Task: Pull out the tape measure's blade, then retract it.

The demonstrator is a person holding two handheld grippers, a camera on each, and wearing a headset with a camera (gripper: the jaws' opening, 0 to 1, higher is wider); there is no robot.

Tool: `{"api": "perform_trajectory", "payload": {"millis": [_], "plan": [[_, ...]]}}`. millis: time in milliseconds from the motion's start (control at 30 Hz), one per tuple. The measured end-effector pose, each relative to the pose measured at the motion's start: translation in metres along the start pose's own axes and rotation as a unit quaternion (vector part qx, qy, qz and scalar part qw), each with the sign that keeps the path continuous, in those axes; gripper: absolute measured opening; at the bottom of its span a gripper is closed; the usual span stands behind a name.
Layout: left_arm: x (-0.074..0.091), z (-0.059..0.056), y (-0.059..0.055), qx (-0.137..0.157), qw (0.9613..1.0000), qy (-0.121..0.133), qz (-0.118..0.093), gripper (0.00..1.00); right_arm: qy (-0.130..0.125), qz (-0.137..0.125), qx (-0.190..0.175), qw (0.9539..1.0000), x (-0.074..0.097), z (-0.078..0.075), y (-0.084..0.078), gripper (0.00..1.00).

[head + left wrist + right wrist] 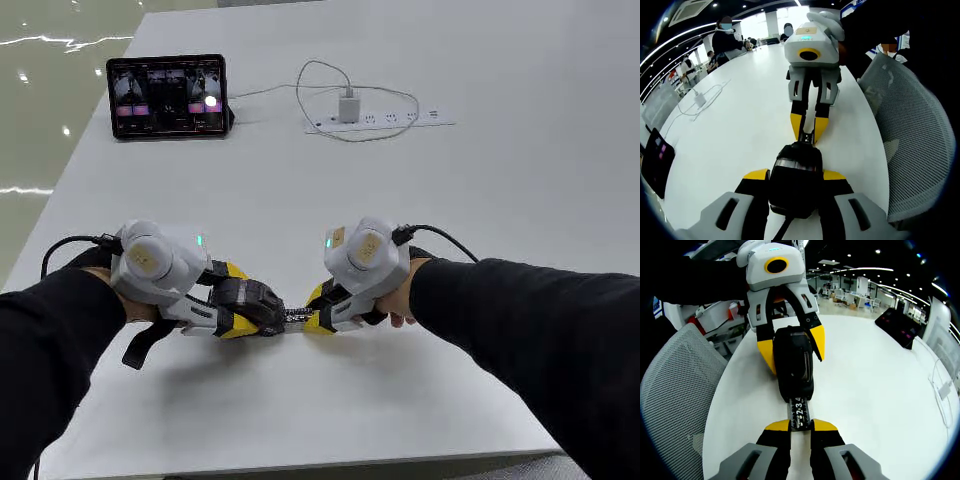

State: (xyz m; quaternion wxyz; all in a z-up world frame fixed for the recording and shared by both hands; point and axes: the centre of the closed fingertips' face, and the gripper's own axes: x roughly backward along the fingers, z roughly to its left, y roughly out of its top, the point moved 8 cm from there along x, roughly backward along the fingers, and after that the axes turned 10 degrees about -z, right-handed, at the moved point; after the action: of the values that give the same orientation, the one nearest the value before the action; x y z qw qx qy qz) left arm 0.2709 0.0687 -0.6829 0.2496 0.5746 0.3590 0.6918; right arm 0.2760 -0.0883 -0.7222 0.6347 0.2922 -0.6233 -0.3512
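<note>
Two tongs, one tape measure (795, 360): left tongs (795, 175) clamp its case, right tongs (800, 426) pinch its short blade (799, 414).

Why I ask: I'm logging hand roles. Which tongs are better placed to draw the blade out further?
Probably right. The right tongs pinch the tip of the numbered metal blade, so pulling away extends it; the left tongs clamp the black tape measure case.

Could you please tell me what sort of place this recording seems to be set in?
Probably an open-plan office or lab: a long white table carrying a tablet and a power strip, a grey mesh office chair beside it, and ceiling lights over more desks behind.
</note>
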Motion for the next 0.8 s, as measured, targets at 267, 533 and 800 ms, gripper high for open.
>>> {"api": "perform_trajectory", "payload": {"millis": [267,533,800], "plan": [[0.0,0.0,0.0,0.0,1.0,-0.002,-0.001,0.32,0.0,0.002,-0.002,1.0,0.006,-0.001,-0.003,0.1],[0.0,0.0,0.0,0.0,1.0,-0.002,-0.002,0.32,-0.001,0.005,0.002,1.0,0.009,0.0,-0.005,0.1],[0.0,0.0,0.0,-0.001,1.0,-0.004,-0.004,0.32,-0.001,0.006,0.003,1.0,0.012,0.0,-0.007,0.1]]}}
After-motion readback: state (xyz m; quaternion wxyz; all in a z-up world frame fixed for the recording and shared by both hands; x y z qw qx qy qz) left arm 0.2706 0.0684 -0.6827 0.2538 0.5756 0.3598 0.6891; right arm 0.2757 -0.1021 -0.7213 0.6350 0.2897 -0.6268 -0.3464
